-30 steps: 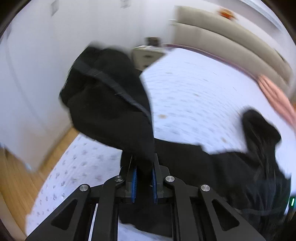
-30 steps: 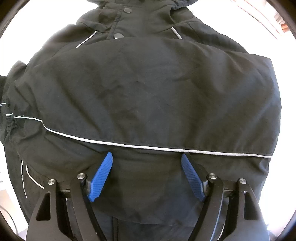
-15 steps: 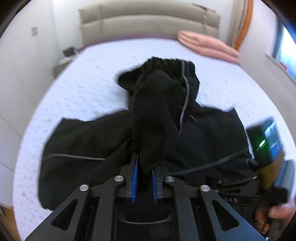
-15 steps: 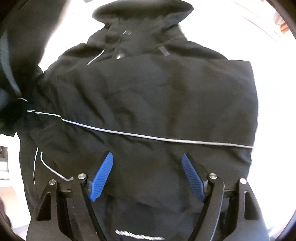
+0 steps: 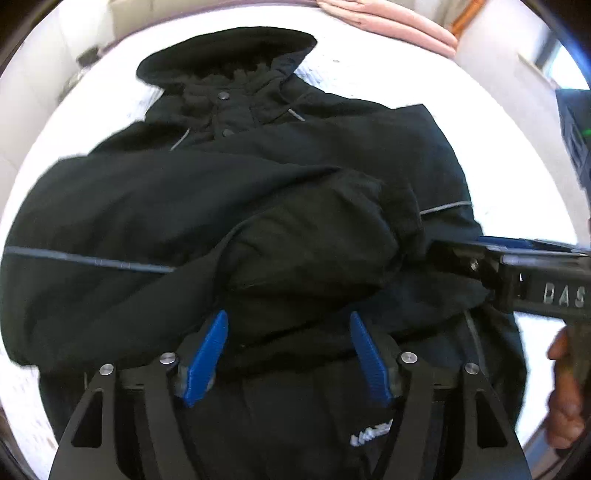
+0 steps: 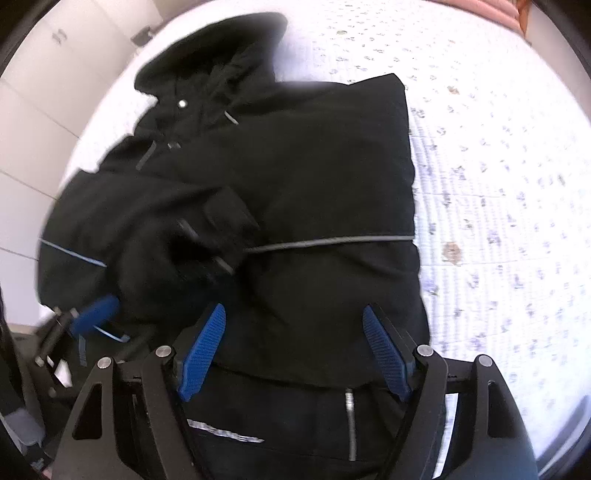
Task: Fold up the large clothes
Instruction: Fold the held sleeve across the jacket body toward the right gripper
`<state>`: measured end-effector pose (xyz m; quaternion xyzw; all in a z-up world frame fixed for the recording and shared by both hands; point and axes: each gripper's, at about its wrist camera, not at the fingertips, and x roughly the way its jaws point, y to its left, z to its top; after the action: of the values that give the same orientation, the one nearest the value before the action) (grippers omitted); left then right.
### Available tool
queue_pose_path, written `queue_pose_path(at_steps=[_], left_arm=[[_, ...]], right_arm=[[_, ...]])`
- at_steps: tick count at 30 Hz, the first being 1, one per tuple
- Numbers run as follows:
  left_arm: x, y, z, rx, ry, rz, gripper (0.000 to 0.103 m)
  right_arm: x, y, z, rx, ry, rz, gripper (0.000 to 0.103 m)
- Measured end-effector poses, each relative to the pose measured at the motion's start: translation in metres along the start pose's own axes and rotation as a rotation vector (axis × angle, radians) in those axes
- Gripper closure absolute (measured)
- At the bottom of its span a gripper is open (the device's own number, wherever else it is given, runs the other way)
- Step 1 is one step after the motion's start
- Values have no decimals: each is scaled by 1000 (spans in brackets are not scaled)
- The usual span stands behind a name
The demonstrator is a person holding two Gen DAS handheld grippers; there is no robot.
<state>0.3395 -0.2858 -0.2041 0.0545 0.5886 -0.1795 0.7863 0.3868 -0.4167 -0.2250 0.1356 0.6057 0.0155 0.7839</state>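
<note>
A large black hooded jacket [image 5: 258, 177] with thin grey piping lies on the white patterned bed [image 6: 498, 166], hood at the far end. One sleeve [image 5: 314, 243] is folded across its front. My left gripper [image 5: 288, 343] is open and empty just above the jacket's lower part. My right gripper [image 6: 293, 343] is open and empty over the jacket [image 6: 314, 184]. It also shows at the right edge of the left wrist view [image 5: 517, 269]. The left gripper's blue finger [image 6: 96, 314] shows at the left of the right wrist view.
Folded pink bedding [image 5: 388, 22] lies at the head of the bed. A white wardrobe [image 6: 44, 85] stands to the left. A nightstand [image 5: 85, 55] is near the headboard.
My left gripper swung the black sleeve across the jacket, opened and let it go. The sleeve now lies on the jacket front. My right gripper stayed open and drew back a little.
</note>
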Motion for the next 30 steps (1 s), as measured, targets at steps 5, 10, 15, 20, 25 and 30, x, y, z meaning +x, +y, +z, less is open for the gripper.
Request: queue_pose_path(at_steps=[5,10,15,20,25,30], left_arm=[[-22,12,2,-77,9,32,33],[-30,16,9,-78,9,153,33],[-37,27,12,-116,15,160,33],[-59,70,5,-278,-23,158,33],[-72,107,-8,-352,-27,238,33],[-88,134,-9,-395,-97,253,33]], right_arm=[[-11,1,12,72,-17,199,16],[7,4,19,106,26,253,16],[28,7,23,170,71,314,16],[48,12,27,229,107,371,16],[52,34,29,158,97,329,55],[3,73,25,-66,-36,179,67]])
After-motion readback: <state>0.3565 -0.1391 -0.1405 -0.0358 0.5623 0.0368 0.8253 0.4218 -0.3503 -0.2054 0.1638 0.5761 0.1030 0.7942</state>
